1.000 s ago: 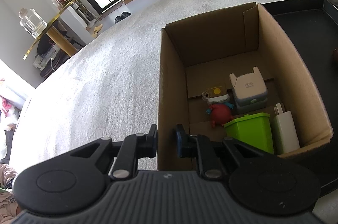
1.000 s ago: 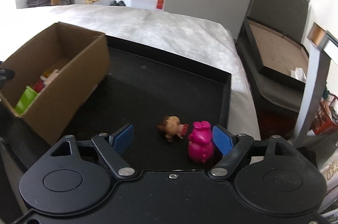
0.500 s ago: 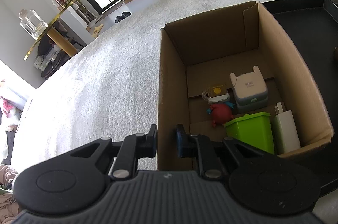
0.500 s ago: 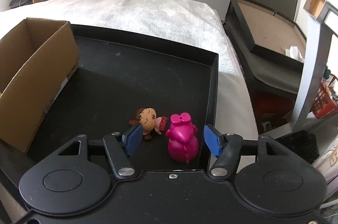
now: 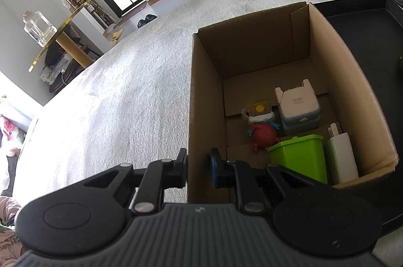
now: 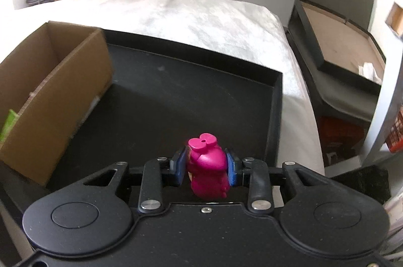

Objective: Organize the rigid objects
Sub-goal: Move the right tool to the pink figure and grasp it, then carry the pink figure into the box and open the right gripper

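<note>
A pink toy figure [image 6: 202, 142] stands on the black tray [image 6: 201, 90] near its right rim. My right gripper [image 6: 206, 163] is around it. Its jaws are closing, and both blue pads press on the toy's sides. A cardboard box [image 5: 352, 80] stands on the tray's left part. My left gripper [image 5: 199, 166] is shut on the box's near left wall. Inside the box are a white and grey cube gadget [image 5: 298, 107], a red figure [image 5: 264, 134], a green bin [image 5: 299, 156] and a white charger [image 5: 341, 156]. The box [image 6: 58, 100] also shows at the left of the right wrist view.
The tray lies on a bed with a white blanket [image 5: 126, 103]. A flat black-framed board [image 6: 340, 40] leans beyond the bed's right side. A gold-legged table with a glass jar [image 5: 40, 27] stands far left. The tray's raised rim [image 6: 275, 115] runs just right of the toy.
The right gripper's jaws came together onto the pink toy, which now sits centred between the pads. The small brown-haired doll beside it has dropped out of view. The left gripper kept its grip.
</note>
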A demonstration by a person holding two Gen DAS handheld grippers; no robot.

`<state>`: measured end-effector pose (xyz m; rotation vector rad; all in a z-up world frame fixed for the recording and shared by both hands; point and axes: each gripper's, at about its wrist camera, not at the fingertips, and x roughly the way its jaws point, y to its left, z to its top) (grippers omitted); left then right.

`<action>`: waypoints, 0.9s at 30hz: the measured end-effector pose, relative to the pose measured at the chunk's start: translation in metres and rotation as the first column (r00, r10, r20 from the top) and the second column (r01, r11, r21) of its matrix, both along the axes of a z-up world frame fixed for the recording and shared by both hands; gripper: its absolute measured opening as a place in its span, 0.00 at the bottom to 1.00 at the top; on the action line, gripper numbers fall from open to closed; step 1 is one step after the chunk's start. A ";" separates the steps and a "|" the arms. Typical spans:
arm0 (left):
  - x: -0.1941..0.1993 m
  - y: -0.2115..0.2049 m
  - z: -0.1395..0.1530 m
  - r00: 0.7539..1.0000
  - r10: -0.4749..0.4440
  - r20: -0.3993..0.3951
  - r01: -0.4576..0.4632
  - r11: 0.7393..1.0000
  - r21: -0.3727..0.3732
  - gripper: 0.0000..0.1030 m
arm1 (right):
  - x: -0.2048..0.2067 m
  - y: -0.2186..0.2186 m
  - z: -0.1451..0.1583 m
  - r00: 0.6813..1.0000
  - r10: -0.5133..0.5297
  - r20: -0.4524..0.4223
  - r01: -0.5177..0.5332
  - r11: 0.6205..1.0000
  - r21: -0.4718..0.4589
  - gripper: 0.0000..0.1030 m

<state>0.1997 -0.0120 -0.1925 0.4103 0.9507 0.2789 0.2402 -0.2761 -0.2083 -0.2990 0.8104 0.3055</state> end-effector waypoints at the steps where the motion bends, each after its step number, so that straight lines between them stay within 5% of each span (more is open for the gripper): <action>1: 0.000 0.000 0.000 1.000 -0.001 0.000 0.001 1.000 -0.003 0.17 | -0.001 0.002 0.003 1.000 0.006 0.006 -0.006 1.000 -0.002 0.31; 27: -0.002 0.011 0.006 1.000 -0.003 0.012 0.003 0.998 -0.060 0.15 | -0.009 0.057 0.052 0.981 0.156 0.114 -0.154 0.988 -0.024 0.31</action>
